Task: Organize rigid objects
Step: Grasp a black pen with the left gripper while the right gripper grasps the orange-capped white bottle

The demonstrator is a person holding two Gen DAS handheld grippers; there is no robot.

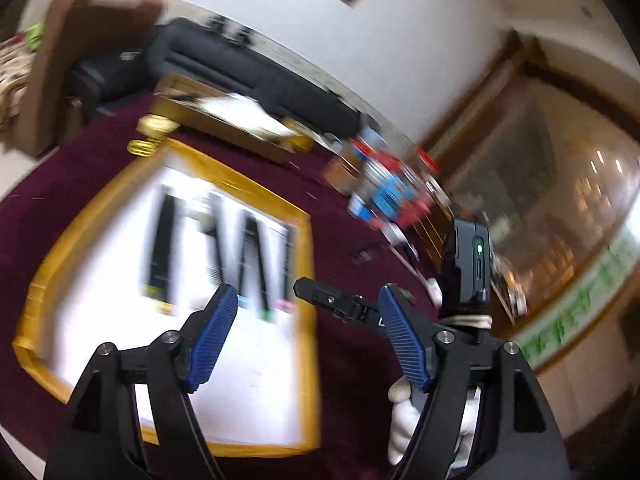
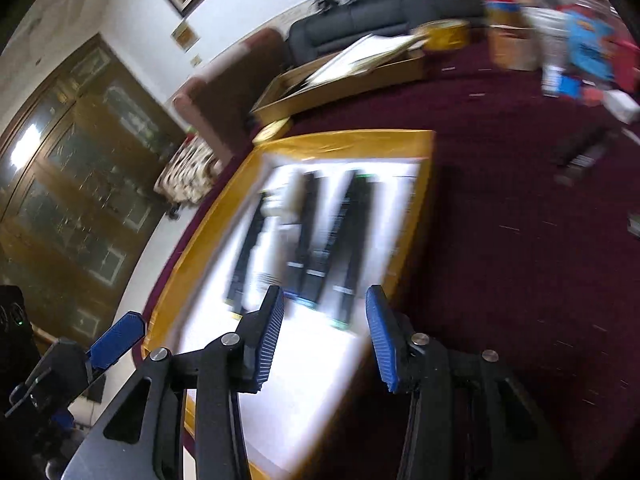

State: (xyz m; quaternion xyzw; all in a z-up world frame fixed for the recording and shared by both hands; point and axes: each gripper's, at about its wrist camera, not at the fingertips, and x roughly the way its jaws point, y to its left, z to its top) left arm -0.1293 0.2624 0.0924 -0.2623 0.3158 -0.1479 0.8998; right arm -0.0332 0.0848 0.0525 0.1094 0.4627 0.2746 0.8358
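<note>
A yellow-rimmed tray [image 1: 304, 280] with a white floor lies on the dark red tablecloth. Several long black objects [image 1: 164, 248] lie side by side in it, blurred by motion. The tray [image 2: 344, 140] and the black objects [image 2: 352, 240] also show in the right wrist view. My left gripper [image 1: 308, 304] is open and empty, above the tray's near right part. My right gripper [image 2: 324, 304] is open and empty, above the tray's near edge. The right gripper [image 1: 332, 300] shows in the left wrist view, the left gripper's blue pad [image 2: 120, 336] in the right wrist view.
A second flat cardboard tray [image 2: 340, 76] with papers lies behind the first. A pile of red and blue boxes [image 1: 392, 188] stands at the table's far right. A small black object [image 2: 584, 156] lies on the cloth. A dark sofa [image 1: 248, 72] and a wooden cabinet [image 2: 80, 184] stand beyond.
</note>
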